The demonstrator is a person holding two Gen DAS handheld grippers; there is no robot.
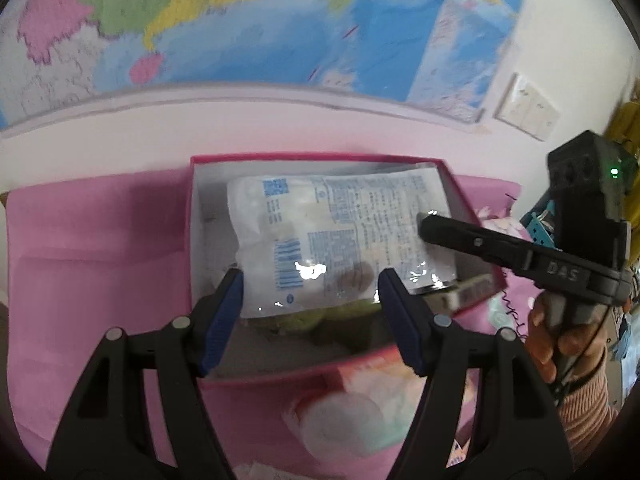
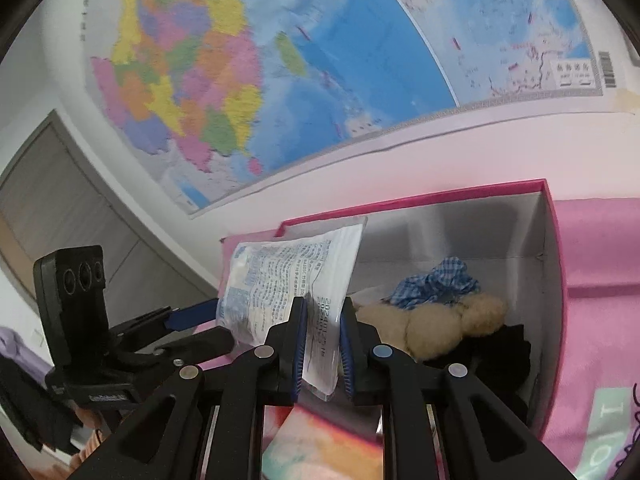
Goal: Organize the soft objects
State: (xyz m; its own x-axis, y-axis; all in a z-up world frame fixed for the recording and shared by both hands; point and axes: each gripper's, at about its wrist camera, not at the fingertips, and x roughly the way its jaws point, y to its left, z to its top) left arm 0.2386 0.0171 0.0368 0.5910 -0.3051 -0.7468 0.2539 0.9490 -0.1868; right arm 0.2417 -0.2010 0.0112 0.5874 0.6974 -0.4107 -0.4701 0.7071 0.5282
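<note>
The right gripper [image 2: 322, 354] is clamped on the lower edge of a clear printed plastic packet [image 2: 280, 280], its blue pads pinching the film, and the packet hangs over the open pink box [image 2: 554, 216] that already holds a tan plush toy [image 2: 432, 328], a blue checked cloth [image 2: 436, 282] and a dark fabric [image 2: 504, 350]. The left gripper [image 1: 310, 292] hovers at the box's near side with its jaws apart and nothing between them, the packet [image 1: 332, 236] lying just beyond its fingertips. The box sits on a pink cloth [image 1: 100, 240] below a wall map [image 1: 240, 20].
</note>
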